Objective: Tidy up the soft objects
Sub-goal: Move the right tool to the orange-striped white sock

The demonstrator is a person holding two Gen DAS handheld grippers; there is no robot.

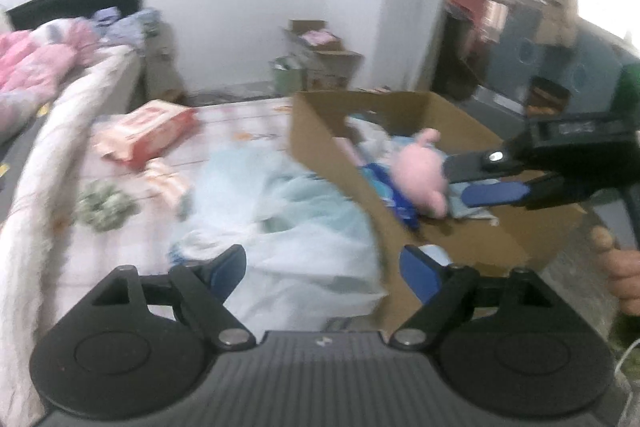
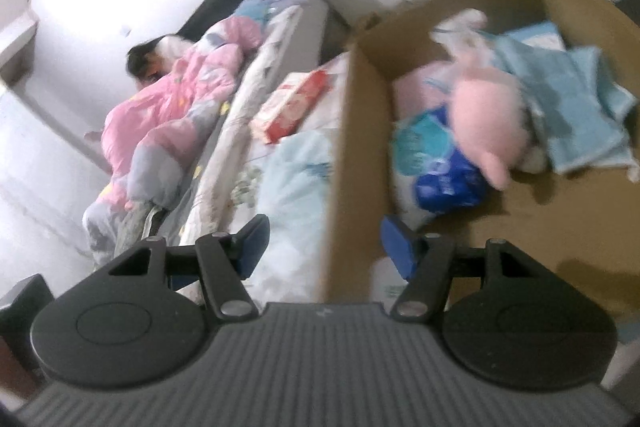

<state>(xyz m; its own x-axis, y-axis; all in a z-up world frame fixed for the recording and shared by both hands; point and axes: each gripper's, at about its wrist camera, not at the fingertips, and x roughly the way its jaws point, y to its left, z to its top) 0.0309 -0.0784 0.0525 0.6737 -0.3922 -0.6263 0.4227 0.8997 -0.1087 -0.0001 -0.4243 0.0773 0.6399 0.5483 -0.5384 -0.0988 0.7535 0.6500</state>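
Note:
A cardboard box [image 1: 316, 135] [image 2: 352, 147] stands on the bed. Inside it lie a pink plush toy [image 1: 420, 171] [image 2: 488, 119], a blue and white soft pack [image 2: 440, 179] and folded light blue towels [image 2: 580, 115]. My right gripper [image 1: 456, 183] [image 2: 326, 247] reaches over the box from the right, open, its tips just beside the plush and gripping nothing. My left gripper [image 1: 322, 273] is open and empty above a crumpled pale blue cloth [image 1: 288, 203] [image 2: 296, 179], which lies against the box's left wall.
A red and white pack [image 1: 148, 131] [image 2: 296, 103] and a green scrunched item [image 1: 104, 205] lie on the bed left of the cloth. A person lies under a pink quilt [image 2: 172, 99] further left. A hand [image 1: 624, 267] shows at the right edge. More boxes [image 1: 320, 55] stand by the wall.

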